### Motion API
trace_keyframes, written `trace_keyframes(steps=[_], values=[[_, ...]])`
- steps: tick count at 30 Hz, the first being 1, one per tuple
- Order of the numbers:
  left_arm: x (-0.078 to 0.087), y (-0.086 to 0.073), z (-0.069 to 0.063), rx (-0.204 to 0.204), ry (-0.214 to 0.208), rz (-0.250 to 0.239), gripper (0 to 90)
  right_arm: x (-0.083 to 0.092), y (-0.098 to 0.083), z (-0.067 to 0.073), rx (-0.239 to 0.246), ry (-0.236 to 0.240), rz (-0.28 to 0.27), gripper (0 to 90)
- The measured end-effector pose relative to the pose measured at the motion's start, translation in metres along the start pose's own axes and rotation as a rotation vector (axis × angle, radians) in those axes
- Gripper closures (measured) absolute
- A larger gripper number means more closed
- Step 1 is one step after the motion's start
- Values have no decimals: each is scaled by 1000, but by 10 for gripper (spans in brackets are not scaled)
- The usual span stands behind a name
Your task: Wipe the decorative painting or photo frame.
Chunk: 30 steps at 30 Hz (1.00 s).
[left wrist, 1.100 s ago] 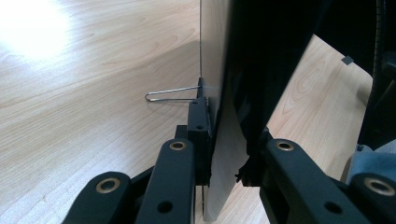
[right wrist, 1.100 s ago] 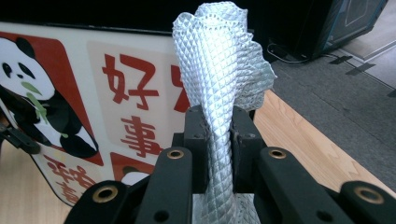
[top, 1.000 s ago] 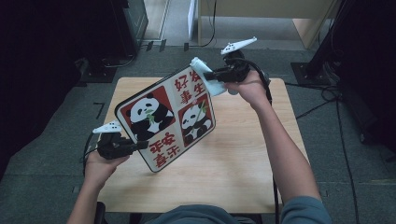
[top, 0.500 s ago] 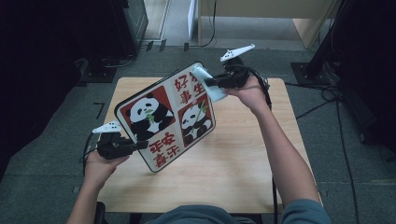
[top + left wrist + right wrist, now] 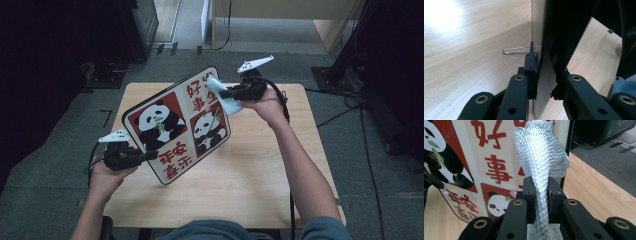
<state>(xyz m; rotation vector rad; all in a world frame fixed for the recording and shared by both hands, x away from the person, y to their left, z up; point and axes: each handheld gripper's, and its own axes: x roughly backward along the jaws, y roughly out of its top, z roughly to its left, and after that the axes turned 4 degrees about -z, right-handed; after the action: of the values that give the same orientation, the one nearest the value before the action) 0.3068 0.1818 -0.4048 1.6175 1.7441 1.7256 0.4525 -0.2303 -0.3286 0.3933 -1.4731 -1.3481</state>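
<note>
Two grips: left gripper (image 5: pixel 150 156) clamped on panda board's (image 5: pixel 175 125) lower edge, right gripper (image 5: pixel 541 192) clamped on silvery cloth (image 5: pixel 541 157), touching board's top. Bare wooden table (image 5: pixel 250 175) below, dark cabinet (image 5: pixel 589 132) beyond.

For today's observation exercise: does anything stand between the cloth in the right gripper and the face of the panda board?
Nothing visible does. The right gripper is shut on the silver cloth, which lies right against the upper part of the panda board. The left gripper clamps the board's lower edge, well away from the cloth.
</note>
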Motion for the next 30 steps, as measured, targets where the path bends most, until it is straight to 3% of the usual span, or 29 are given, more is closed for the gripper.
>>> trace_keyframes(steps=[13,19,25,30], values=[[1,0,1,17,-10,-1,775,-2,-11,0,-14,5,6,806],[7,1,1,28,-11,-35,738,-2,-14,0,-13,7,7,807],[11,5,1,26,-11,-68,781,-3,-18,0,-16,7,26,807],[11,5,1,22,-14,-61,788,-3,-19,-2,-11,6,37,806]])
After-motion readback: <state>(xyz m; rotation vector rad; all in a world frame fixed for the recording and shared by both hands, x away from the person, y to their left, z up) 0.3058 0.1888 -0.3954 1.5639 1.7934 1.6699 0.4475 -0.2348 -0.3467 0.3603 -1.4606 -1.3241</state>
